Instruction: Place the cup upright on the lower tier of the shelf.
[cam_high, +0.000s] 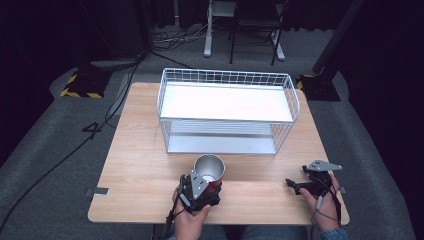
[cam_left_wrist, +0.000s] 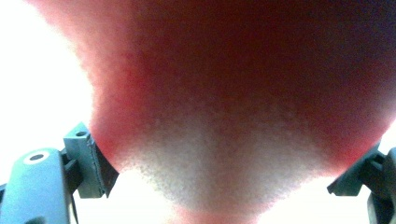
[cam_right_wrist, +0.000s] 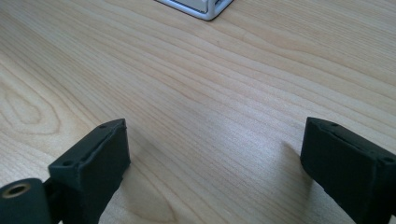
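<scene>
While your left gripper (cam_high: 204, 189) clamps the round metal cup (cam_high: 209, 169) near the wooden table's (cam_high: 135, 165) front edge, your right gripper (cam_high: 300, 185) rests apart, before the white wire rack (cam_high: 227, 110). Left gripper view: the cup's blurred red wall (cam_left_wrist: 243, 116) sits between the jaws. Right gripper view: jaws spread wide over bare grain, holding nothing.

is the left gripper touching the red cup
Touching. In the left gripper view the red cup sits between both jaws, pressed against them; the high view shows the left gripper closed around its side.
</scene>
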